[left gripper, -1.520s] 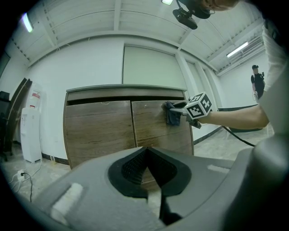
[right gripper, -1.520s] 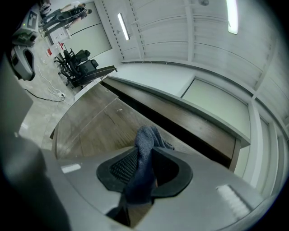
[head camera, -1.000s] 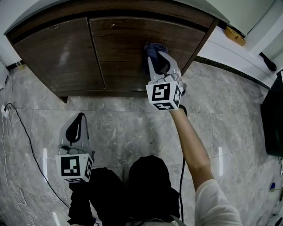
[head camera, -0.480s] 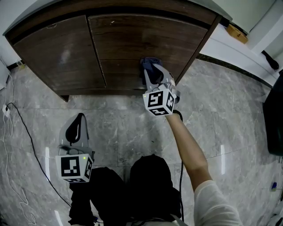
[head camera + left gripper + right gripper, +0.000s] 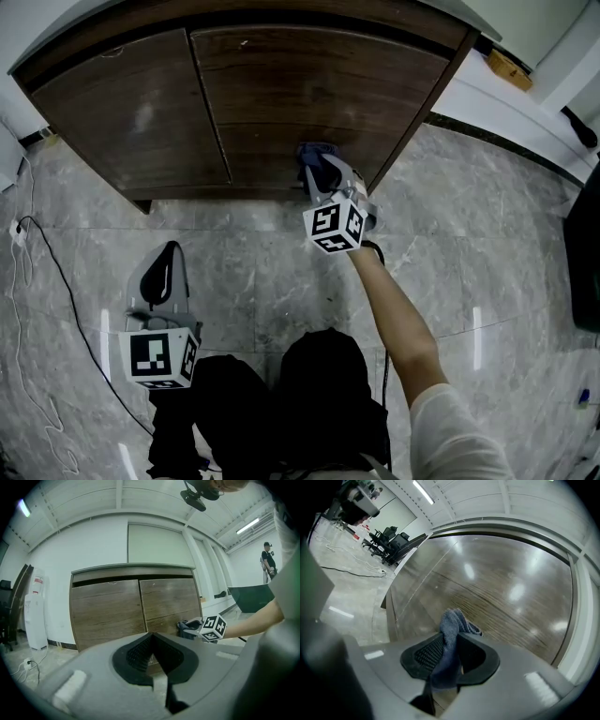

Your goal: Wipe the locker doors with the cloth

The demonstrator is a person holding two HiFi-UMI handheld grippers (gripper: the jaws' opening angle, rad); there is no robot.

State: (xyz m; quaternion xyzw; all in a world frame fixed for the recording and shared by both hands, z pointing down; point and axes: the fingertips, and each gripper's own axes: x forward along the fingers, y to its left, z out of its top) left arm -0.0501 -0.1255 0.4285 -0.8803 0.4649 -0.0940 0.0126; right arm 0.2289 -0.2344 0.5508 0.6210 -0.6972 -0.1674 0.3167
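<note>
- Left claw [image 5: 167, 258]: nearest, low over the floor [image 5: 262, 272] on the left. Jaws together, nothing between them. Well clear of the locker, idle.
- Right claw [image 5: 323, 173]: arm stretched out to the far right, jaws clamped on the cloth [image 5: 314, 155]. The blue fabric runs down between the pads and bunches out past the tips.
- The bunched end sits low on the right door [image 5: 309, 84], just above its bottom edge and right of the centre seam. It looks pressed on the wood, but the contact itself is hard to see.
- Left door [image 5: 131, 112]: nothing on or near it. Can't tell if it's been wiped.
- Step, my read: wiping the right door, at the bottom of a stroke.
- Next: keep the clamp and keep pushing into the panel. Shift sideways and run back up an adjacent strip, don't drop off the lower edge. Then cross the seam to the left door.
</note>
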